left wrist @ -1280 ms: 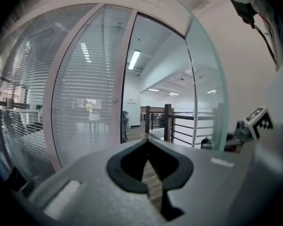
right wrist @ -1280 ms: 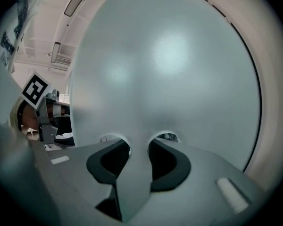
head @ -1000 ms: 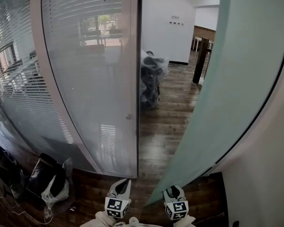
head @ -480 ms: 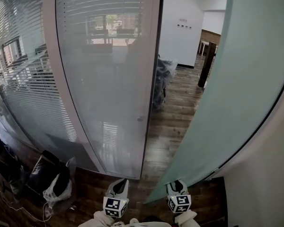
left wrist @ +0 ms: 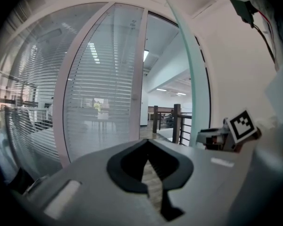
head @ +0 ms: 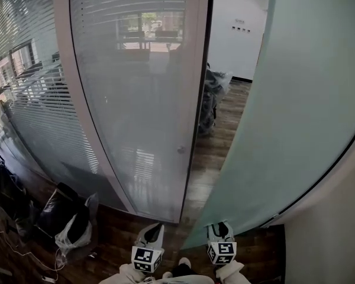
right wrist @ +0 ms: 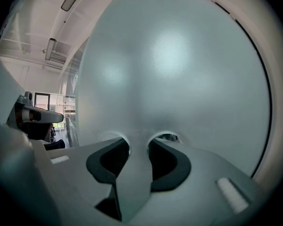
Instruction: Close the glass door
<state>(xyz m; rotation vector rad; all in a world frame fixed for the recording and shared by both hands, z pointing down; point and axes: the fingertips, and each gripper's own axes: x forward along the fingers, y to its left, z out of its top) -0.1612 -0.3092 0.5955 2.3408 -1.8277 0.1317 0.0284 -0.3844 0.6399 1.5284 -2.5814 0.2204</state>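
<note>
Gap has narrowed since the earlier frame. The glass door (head: 307, 99) has swung in toward the white frame (head: 196, 99), and the dark wooden post seen through the opening before is now hidden behind the door.

Your right gripper (right wrist: 138, 144) has its jaws apart with nothing clamped. The frosted face of the door fills everything straight ahead of it. The tips are right up at the glass, their reflections show just in front, and only glass shows through the gap between them. The door's free edge is just left of this gripper, and its low corner sits between your two grippers.

Your left gripper (left wrist: 147, 142) has its jaws together at the tips and is empty. A sliver of wooden floor (head: 208, 158) shows through the slot behind them. Ahead of it and to the left is the fixed glass panel (head: 130, 99) with blind-like stripes. The frame is roughly straight ahead and the open gap is ahead to the right. The door's edge rises on its right, with your right gripper showing just past that edge.

Beyond both grippers, through the gap, a plastic-wrapped bundle (head: 213, 99) stands on the floor with a white wall (head: 236, 46) behind it. Well off to the left of your left gripper, dark bags (head: 65, 223) lie at the foot of the panel. The door is not shut and stands apart from the frame.
</note>
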